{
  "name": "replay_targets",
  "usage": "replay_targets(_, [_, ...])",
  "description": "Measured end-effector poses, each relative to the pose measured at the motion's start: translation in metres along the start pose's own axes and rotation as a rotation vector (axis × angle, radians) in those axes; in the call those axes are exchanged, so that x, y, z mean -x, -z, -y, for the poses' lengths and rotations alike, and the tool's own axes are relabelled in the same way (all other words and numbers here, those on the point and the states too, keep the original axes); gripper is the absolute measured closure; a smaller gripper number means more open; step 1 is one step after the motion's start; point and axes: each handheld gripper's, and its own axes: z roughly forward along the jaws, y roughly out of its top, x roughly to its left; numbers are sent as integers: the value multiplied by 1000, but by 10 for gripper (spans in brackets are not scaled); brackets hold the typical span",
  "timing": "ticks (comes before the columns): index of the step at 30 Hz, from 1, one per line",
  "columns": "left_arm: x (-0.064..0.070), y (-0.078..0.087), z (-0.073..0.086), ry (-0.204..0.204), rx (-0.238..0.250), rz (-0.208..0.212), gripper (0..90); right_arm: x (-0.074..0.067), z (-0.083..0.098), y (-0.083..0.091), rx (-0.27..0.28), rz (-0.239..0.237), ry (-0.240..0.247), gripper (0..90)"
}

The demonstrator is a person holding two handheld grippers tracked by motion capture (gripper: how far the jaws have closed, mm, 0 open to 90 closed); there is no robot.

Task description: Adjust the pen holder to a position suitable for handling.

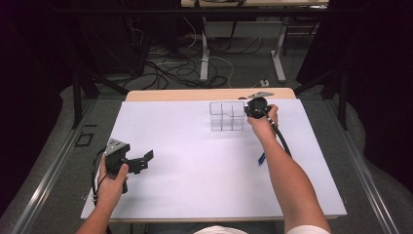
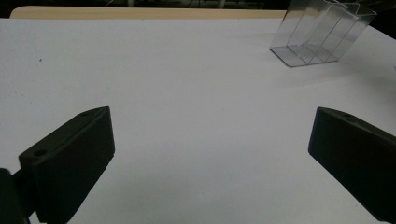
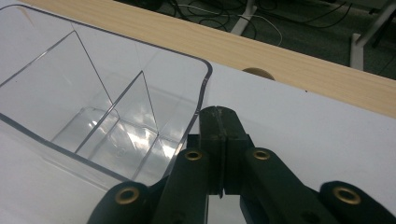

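High view shows a clear divided organizer at upper centre of the white worktop, the right tongs pressed together at its right rim, seemingly to steady it, while the left tongs wait spread at lower left.

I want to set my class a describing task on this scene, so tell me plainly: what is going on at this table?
A person works at a white table with a gripper in each hand. The right gripper, jaws shut, sits at the right-hand wall of a clear divided box near the far edge; whether it pinches that wall is hard to tell. The left gripper hangs open over the near left of the table, holding nothing. A blue pen-like thing lies beside the right forearm.
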Motion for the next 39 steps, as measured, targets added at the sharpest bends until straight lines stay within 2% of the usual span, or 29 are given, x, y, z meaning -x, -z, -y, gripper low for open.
replay_targets(9, [0, 0, 0, 1, 0, 0, 4, -8, 0, -2, 6, -20, -2, 900])
replay_targets(26, [-1, 1, 0, 2, 1, 0, 4, -42, -2, -13, 18, -79, -2, 900])
replay_targets(39, [0, 1, 0, 4, 5, 2, 4, -45, -2, -14, 16, -89, 0, 900])
